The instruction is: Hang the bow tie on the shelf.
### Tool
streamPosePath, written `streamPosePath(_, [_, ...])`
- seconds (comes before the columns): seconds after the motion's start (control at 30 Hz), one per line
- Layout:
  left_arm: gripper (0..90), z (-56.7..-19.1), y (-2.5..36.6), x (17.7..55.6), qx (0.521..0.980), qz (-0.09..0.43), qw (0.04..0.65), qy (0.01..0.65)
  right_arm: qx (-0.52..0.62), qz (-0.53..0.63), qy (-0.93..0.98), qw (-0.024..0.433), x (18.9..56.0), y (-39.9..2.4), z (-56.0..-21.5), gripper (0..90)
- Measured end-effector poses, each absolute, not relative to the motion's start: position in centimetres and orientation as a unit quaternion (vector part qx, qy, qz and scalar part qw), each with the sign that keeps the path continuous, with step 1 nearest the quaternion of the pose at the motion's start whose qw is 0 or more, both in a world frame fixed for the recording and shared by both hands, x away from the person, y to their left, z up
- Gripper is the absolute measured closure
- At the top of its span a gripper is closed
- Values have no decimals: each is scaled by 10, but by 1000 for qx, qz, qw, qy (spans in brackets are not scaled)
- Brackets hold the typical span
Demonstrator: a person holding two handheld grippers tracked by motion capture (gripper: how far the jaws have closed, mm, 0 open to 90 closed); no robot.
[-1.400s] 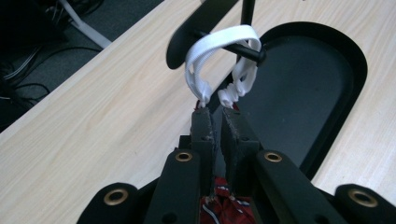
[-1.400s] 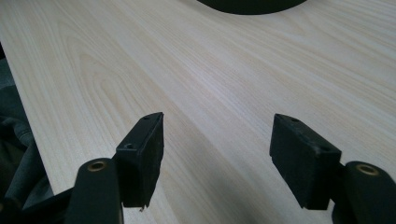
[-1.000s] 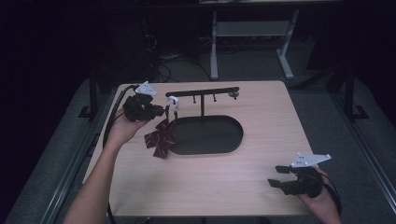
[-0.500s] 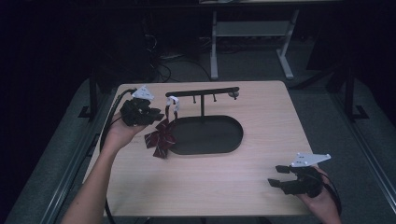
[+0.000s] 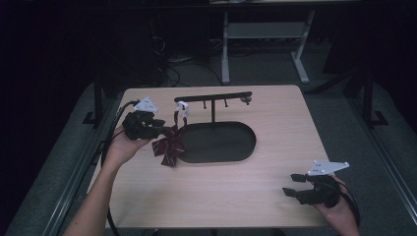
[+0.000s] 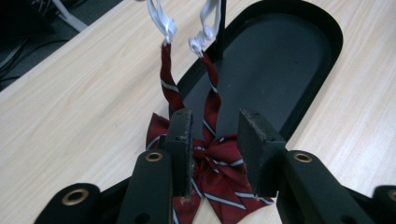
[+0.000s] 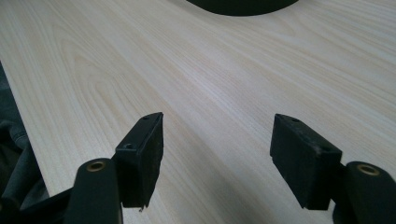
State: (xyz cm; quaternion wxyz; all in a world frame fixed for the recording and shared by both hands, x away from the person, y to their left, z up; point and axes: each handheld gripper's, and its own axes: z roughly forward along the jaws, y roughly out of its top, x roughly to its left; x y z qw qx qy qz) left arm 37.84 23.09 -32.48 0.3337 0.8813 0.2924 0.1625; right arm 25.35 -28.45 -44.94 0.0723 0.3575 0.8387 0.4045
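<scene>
L gripper (image 6: 215,140) jaws apart, straddling the red striped bow tie (image 5: 168,146) near table's left edge; its white strap (image 5: 181,109) is hooked on the stand (image 5: 212,96). Soft, light, floppy imo: I'd pinch the centre knot. R gripper (image 5: 296,186) released, near-right corner. Vs 1 s ago, L nudged slightly inward.

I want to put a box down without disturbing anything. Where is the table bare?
The widest bare wood lies in front of the black oval base, between it and the near edge, left of the right gripper. The far right part of the table is also free. It is crowded at the left, where the left gripper meets the red striped bow tie.
</scene>
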Motion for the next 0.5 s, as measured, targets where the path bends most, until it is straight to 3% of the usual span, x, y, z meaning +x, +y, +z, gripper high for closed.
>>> streamPosePath(0.5, [574, -336, 235, 361, 881, 158, 337, 293, 361, 403, 839, 70, 253, -284, -449, 343])
